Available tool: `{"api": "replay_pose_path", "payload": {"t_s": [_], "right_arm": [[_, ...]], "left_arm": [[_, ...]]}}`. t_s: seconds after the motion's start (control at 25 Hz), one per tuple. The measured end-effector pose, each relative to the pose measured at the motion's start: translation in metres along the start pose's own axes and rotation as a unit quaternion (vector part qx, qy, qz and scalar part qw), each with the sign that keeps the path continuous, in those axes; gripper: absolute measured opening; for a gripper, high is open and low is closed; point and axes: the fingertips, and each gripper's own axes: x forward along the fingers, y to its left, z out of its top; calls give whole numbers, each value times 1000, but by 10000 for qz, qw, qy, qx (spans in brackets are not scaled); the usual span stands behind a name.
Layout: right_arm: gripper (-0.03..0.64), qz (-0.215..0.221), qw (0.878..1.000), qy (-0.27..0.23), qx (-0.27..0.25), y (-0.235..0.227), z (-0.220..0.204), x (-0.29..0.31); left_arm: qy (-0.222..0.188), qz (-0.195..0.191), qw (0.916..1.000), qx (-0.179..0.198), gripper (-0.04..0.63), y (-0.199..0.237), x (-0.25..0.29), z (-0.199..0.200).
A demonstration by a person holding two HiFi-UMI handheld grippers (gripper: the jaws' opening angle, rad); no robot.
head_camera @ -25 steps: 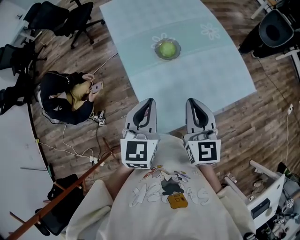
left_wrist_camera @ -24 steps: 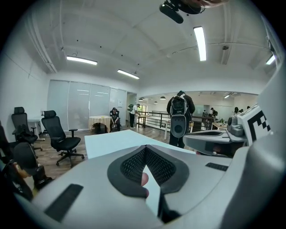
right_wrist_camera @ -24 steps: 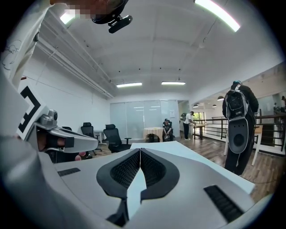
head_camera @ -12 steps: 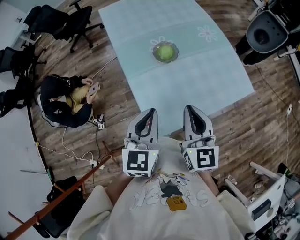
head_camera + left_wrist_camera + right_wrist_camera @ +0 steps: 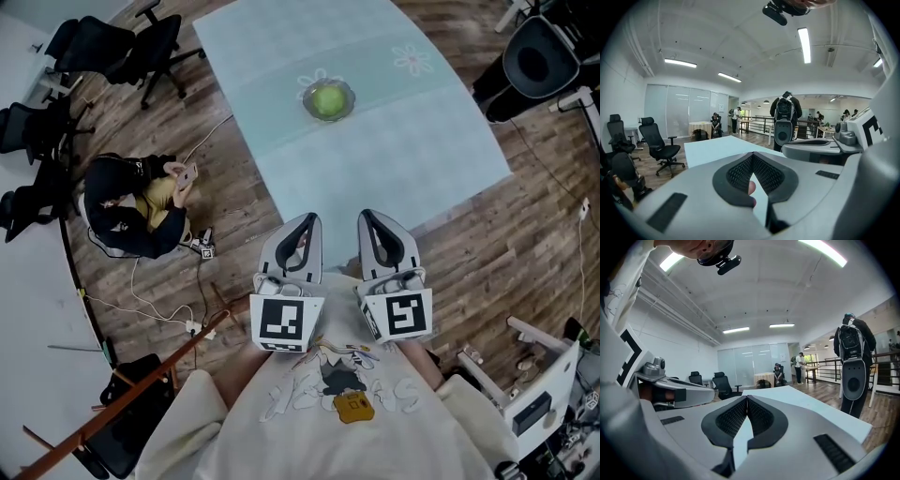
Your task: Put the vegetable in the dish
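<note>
Holds left tool [image 5: 306,221] and right tool [image 5: 367,217] side by side at the near edge of the pale bench [image 5: 394,159] — jaws of both pressed together, nothing between. Finds the round green vegetable [image 5: 328,98] already lying in the glass dish [image 5: 307,94] farther up the bench, well apart.

Rig and wearer. The left gripper [image 5: 307,218] and right gripper [image 5: 365,215] have light-grey moulded shells that taper to rounded tips. Black mesh-textured pads [image 5: 736,173] line the teardrop-shaped inner opening, and black rectangular insets mark the shells. Each carries a white cube [image 5: 286,322] printed with black square markers. The wearer's cream T-shirt [image 5: 281,441] bears a cartoon print with an orange motif. The head camera [image 5: 723,261] is black.
</note>
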Motion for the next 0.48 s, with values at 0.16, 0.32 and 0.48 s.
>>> {"api": "replay_pose_path", "payload": {"t_s": [0.16, 0.32, 0.48], "right_arm": [[23, -57, 10000, -49, 7, -7, 3, -1], [23, -153, 9998, -94, 53, -14, 7, -5], [23, -177, 9997, -123, 90, -20, 9, -6]], "left_arm": [[-18, 19, 10000, 29, 6, 1, 2, 4], [-69, -1, 10000, 54, 6, -5, 4, 12], [70, 87, 9999, -130, 6, -9, 4, 17]]}}
